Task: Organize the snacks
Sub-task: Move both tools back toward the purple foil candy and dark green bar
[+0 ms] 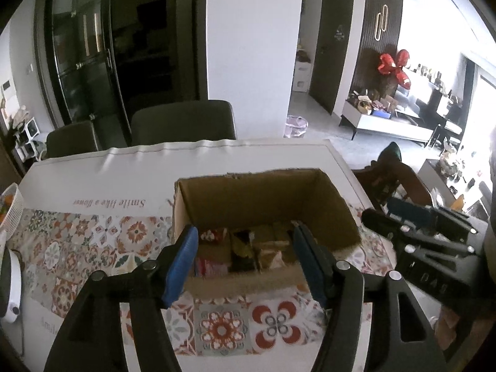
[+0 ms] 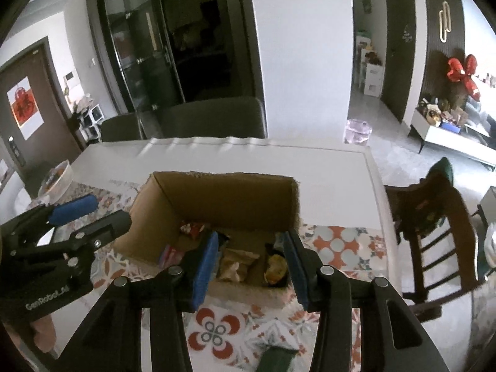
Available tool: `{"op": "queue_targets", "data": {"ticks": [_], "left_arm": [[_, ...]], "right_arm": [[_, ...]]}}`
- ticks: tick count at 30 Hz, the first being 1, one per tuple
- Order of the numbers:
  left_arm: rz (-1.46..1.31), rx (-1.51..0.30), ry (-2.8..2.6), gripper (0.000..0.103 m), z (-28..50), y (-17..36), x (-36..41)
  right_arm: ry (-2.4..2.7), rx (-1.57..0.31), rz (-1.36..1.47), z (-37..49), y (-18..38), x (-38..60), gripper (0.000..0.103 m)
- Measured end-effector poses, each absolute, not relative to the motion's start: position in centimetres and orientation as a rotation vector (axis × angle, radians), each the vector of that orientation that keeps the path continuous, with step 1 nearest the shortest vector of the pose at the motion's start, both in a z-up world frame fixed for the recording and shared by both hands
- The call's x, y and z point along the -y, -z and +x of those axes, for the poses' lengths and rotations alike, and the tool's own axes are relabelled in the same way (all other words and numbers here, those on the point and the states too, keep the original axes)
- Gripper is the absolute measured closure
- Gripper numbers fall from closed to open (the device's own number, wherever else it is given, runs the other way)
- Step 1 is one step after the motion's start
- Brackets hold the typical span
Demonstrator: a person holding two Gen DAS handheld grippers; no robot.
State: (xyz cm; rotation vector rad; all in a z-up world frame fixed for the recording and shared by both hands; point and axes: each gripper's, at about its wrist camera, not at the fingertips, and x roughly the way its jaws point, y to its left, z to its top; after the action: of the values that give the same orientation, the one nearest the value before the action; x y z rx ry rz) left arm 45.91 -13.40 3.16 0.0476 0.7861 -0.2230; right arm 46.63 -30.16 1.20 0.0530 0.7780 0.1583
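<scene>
An open cardboard box (image 1: 266, 198) stands on the patterned tablecloth and also shows in the right wrist view (image 2: 229, 198). Several snack packets (image 1: 245, 248) lie inside it; they also show in the right wrist view (image 2: 238, 263). My left gripper (image 1: 245, 235) is open and empty, held over the box's near edge. My right gripper (image 2: 249, 241) is open and empty, also over the box's near side. Each gripper shows in the other's view: the right one (image 1: 390, 214) to the right of the box, the left one (image 2: 93, 210) to its left. A green packet (image 2: 276, 358) lies on the cloth below my right gripper.
The table (image 1: 124, 173) has a white cloth with a tiled pattern. Two grey chairs (image 1: 183, 122) stand at its far side, a dark wooden chair (image 2: 434, 217) at its right. A white basket (image 1: 9, 204) and a white appliance (image 1: 11, 288) sit at the left edge.
</scene>
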Motion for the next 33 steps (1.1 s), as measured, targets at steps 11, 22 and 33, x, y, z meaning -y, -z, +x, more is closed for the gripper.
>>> {"op": "queue_targets", "data": {"ticks": [11,22,33], "left_arm": [[0.082,-0.821,0.222,0.04,39.2,-2.6,12.9],[0.037,-0.892,0.123,0.04,32.6,-0.3,10.9],[-0.013,-0.943,-0.006,0.04,26.2,2.1,9.5]], "right_arm": [[-0.155,-0.757,0.015,40.8,-2.2,30.4,0.058],[-0.275,-0.834,-0.04,35.9,0.7,28.2,0.058],[-0.449,-0.929,-0.136,31.6,3.9,25.9,0.058]]}}
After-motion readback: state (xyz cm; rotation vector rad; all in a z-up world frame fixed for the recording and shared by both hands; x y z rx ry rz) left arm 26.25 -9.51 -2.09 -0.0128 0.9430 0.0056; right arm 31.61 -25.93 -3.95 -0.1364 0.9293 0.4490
